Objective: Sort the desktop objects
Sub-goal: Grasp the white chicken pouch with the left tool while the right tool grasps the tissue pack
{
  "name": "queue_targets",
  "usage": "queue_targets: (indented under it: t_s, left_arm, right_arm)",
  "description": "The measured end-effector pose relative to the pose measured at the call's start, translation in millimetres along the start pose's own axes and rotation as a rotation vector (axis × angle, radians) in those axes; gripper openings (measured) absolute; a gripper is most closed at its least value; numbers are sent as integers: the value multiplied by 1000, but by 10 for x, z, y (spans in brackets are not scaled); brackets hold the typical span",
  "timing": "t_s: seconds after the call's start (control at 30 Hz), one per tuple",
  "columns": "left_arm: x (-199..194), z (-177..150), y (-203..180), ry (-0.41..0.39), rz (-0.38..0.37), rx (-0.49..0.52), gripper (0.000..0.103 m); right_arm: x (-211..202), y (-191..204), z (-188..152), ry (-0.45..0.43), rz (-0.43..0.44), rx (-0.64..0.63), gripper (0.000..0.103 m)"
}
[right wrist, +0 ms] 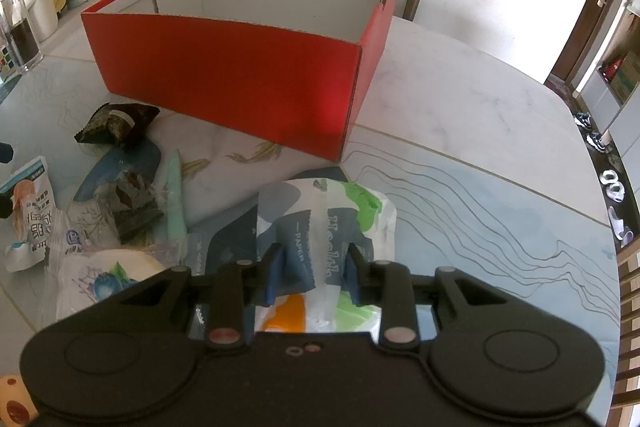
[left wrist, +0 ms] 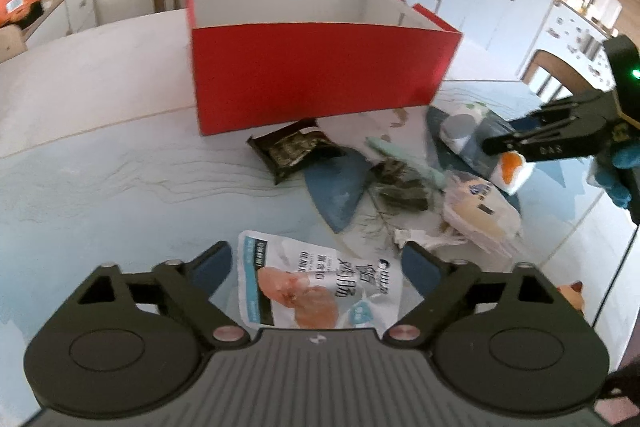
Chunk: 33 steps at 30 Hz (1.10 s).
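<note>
Right tongs (right wrist: 310,277) pinch a tissue pack (right wrist: 320,223) printed blue, green and orange, its wrapper bunched between the blue pads. Red box (right wrist: 224,83), open-topped, stands toward the tabletop's (right wrist: 480,131) far edge. Dark snack packets (right wrist: 116,125) and a white pouch (right wrist: 30,203) lie along the left edge.

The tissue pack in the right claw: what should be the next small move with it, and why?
Probably lift the tissue pack and carry it toward the red box. The right claw is already shut on the pack, pinching its middle, and the box stands open just behind it on the table. The left claw is open over a white snack pouch, so it holds nothing.
</note>
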<state>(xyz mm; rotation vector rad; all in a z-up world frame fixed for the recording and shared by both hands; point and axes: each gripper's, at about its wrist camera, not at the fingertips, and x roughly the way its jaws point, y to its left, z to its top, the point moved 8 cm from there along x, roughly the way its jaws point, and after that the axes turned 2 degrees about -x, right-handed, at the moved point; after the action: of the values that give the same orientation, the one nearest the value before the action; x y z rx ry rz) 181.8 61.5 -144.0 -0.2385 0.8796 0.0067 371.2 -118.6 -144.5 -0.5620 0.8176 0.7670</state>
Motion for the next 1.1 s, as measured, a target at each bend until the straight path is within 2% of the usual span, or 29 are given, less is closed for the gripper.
queue_targets:
  t_s: [0.13,0.3,0.4,0.53,0.6,0.77,0.87,1.03,1.1]
  left_arm:
    - [21,-64,-19,21,-3,42,103]
    - [117,-149,-71,51,-18,43,103]
    - [137,-164,-99,41,-18,57,103]
    - [196,-200,-136,50,21,127,103]
    - [221,-198,-59,50,47,97,103]
    - [191,-174,177,53,37,-57,103]
    - [235,-213,235,75,39,-96,103]
    - [256,-284,159,76,17,-93,102]
    - [268,-292,132,69,33,-73,102]
  right_arm:
    - [3,4,0,1,0,0,33]
    - [2,15,-6,2,-1,-1,33]
    - [3,25,-12,2,-1,-2,34]
    - [7,27,-13,3,-1,-3,34]
    - [6,26,-13,3,-1,-2,34]
    - [8,24,-13,5,-1,-3,34]
    - [15,23,-15,6,-1,-4,35]
    - [23,24,-14,8,-3,-5,35]
    - [23,23,-14,8,-3,-4,35]
